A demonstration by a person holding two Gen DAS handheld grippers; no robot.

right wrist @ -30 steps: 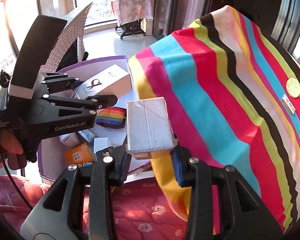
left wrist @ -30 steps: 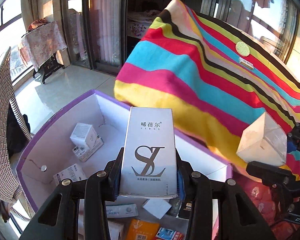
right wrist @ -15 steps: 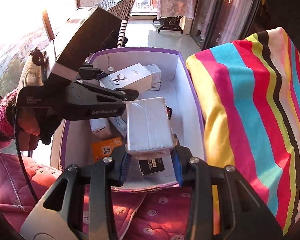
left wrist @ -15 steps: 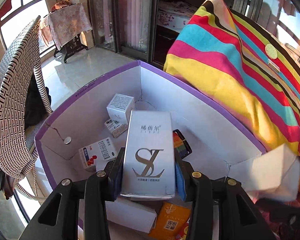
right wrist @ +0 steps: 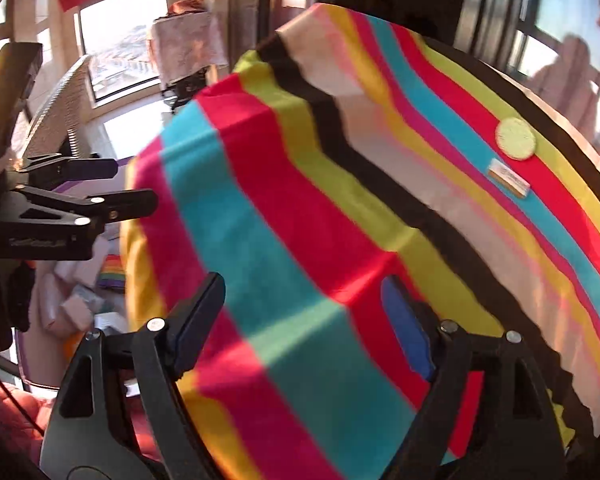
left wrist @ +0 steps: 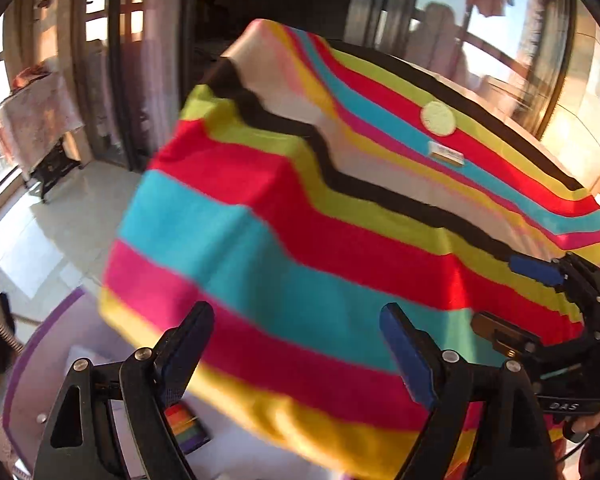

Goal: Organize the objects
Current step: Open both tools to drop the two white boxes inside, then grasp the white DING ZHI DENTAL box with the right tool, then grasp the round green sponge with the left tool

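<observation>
My left gripper (left wrist: 296,344) is open and empty, raised in front of the striped cloth (left wrist: 300,208). My right gripper (right wrist: 304,312) is open and empty too, over the same cloth (right wrist: 340,208). The purple-rimmed white box (left wrist: 40,360) sits low at the left, mostly hidden; a rainbow-striped item (left wrist: 186,426) lies in it. In the right wrist view several small boxes (right wrist: 76,304) lie in that box under the left gripper (right wrist: 136,184). A round pale green disc (left wrist: 438,119) and a small flat bar (left wrist: 446,153) rest on the cloth; the right wrist view shows both, disc (right wrist: 515,138) and bar (right wrist: 509,178).
A wicker chair (right wrist: 60,120) stands left of the box. A covered small table (left wrist: 36,112) stands by the windows on the tiled floor. Pink quilted fabric (right wrist: 16,412) lies at the near left. The right gripper's body (left wrist: 572,320) shows at the right edge of the left wrist view.
Both grippers have let go of their boxes and opened. Both have swung up and right from the purple box toward the striped cloth.
</observation>
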